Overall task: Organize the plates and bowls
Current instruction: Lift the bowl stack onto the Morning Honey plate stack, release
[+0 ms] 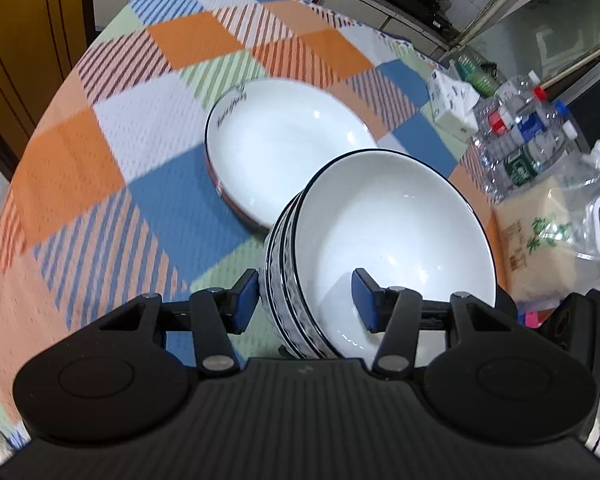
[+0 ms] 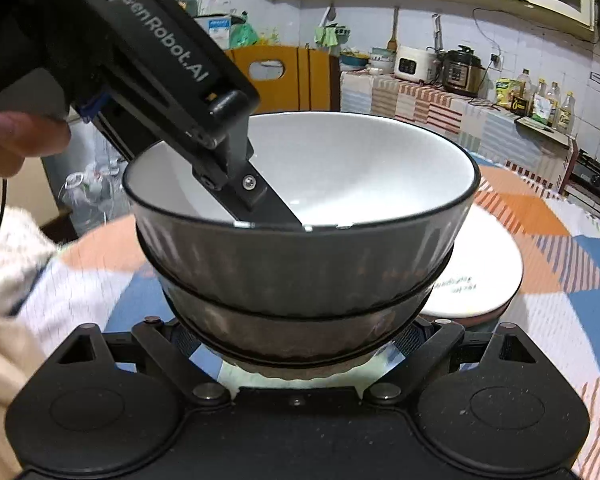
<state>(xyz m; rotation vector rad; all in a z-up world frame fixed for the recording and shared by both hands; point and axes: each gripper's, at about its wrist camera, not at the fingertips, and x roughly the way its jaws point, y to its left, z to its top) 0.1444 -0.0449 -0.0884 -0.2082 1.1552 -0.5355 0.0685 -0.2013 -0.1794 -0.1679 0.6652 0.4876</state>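
On the checked tablecloth [image 1: 100, 152], my left gripper [image 1: 305, 296] straddles the stacked bowls' [image 1: 380, 240] rim, unclamped
Bowls nested beside plates [image 1: 284, 148]; my right gripper [image 2: 296, 344] spreads around them; final placing remains

White stacked bowls [image 1: 384, 248] — dark-rimmed, ribbed outside, upright — stand just beside a shallow white plate [image 1: 284, 148].

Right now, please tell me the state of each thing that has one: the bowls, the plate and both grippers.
Stack of white ribbed bowls with dark rims: nested, empty, rim between left gripper's fingers.
White shallow plate with dark rim: flat on checked tablecloth, empty.
Left gripper: open, straddling the rim.
Right gripper: fingers beside the stack's base; grip unclear.
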